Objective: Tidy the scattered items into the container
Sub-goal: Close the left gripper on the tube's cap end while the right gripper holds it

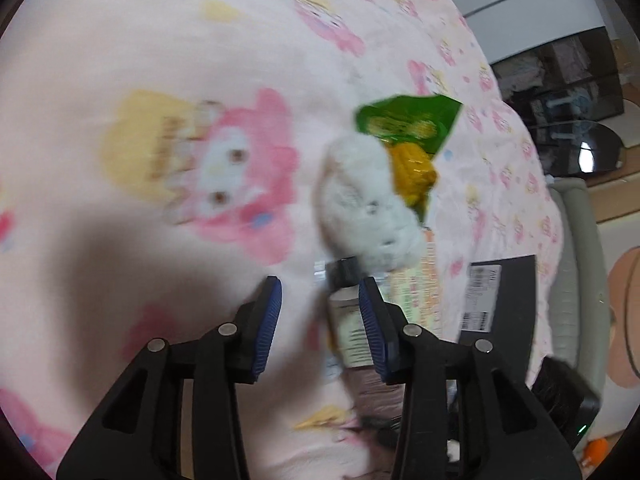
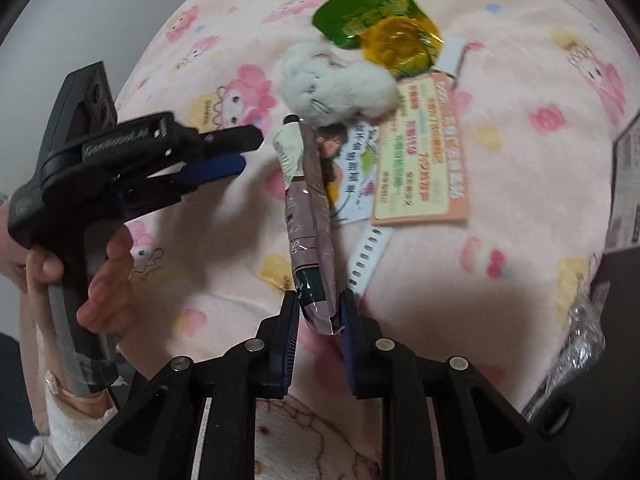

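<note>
The right gripper is closed on the near end of a mauve sachet, which stands between the two blue pads and extends away from the camera over the pink blanket. The far end of the sachet lies beside a pale tube with a dark cap.

The left gripper is wide apart and holds nothing. In the right wrist view it appears at the left edge, gripped by a hand, with its blue-padded fingers pointing toward the pile of items. In its own view the picture is blurred; the pale tube appears to lie just inside the right-hand finger, but contact cannot be confirmed.

The scattered items lie in a cluster near the middle of the blanket:
- White plush toy, lying across the far end of the pile.
- Green snack bag with a yellow wrapped sweet on it, behind the plush toy.
- Orange printed card, to the right of the sachet.
- Picture card, partly under the orange card and the sachet.
- White perforated strap, projecting from under the cards toward the right gripper.

A dark box with a white label sits at the right edge of the blanket.
</note>
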The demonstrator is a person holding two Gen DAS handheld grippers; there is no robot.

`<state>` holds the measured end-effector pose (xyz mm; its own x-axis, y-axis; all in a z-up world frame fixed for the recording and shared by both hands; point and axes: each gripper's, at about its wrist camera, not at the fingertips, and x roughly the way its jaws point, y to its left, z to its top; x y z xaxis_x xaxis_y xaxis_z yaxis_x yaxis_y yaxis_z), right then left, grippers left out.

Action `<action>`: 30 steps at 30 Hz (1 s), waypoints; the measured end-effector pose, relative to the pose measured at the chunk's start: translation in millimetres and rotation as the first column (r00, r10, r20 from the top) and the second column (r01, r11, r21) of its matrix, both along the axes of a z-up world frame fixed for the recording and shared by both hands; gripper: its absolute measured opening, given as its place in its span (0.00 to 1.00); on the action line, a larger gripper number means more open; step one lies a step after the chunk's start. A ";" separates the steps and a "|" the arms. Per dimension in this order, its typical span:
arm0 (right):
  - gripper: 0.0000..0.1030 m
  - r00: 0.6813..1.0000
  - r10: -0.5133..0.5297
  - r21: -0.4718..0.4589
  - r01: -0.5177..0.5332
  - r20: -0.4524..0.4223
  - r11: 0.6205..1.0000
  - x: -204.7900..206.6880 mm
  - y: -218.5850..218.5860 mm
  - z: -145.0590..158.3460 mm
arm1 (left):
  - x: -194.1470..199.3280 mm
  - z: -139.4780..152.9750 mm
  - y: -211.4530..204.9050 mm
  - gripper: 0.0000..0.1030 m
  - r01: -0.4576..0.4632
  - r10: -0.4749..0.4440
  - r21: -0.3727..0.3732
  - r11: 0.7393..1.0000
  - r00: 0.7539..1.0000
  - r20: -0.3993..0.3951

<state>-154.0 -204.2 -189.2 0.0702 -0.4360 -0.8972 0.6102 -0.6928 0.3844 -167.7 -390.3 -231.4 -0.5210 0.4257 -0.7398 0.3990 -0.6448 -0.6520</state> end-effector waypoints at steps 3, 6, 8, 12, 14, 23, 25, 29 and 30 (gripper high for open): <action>0.18 1.000 -0.018 -0.006 0.018 0.001 1.000 9.9 1.8 -0.3 | -16.3 -1.2 7.6 0.39 0.037 -0.036 0.022 0.999 0.999 -0.016; 0.17 0.999 -0.029 -0.012 0.029 0.013 0.999 18.3 -0.2 -3.7 | -28.1 -5.4 18.1 0.38 0.074 -0.074 -0.014 0.997 0.997 0.011; 0.16 0.999 -0.029 -0.018 0.030 0.020 0.999 22.9 -2.8 -5.7 | -29.9 -6.6 22.9 0.30 0.091 -0.090 -0.010 0.996 0.996 0.020; 0.15 0.998 -0.060 -0.042 0.062 0.033 0.997 28.1 -6.8 -3.5 | -21.3 3.8 22.8 0.29 0.064 -0.063 -0.040 0.997 0.997 0.034; 0.15 0.997 -0.073 -0.033 0.074 0.015 0.997 32.5 -9.6 1.0 | -10.9 8.6 19.1 0.29 0.038 -0.038 -0.026 0.999 0.999 0.033; 0.15 0.996 -0.078 -0.030 0.079 0.031 0.996 58.1 -18.9 0.4 | 68.7 28.6 7.8 0.29 -0.123 0.124 -0.018 0.992 0.988 0.089; 0.15 0.995 -0.091 -0.039 0.092 0.036 0.995 60.2 -23.3 -0.7 | 76.9 20.8 7.4 0.32 -0.131 0.132 -0.018 0.991 0.985 0.112; 0.15 0.994 -0.111 -0.015 0.110 -0.004 0.994 57.0 -35.8 -3.1 | 78.5 11.3 -1.4 0.32 -0.132 0.135 -0.025 0.991 0.983 0.126; 0.15 0.992 -0.124 -0.013 0.124 -0.009 0.992 53.8 -32.1 -2.7 | 79.1 14.6 -6.0 0.32 -0.133 0.134 -0.023 0.991 0.986 0.100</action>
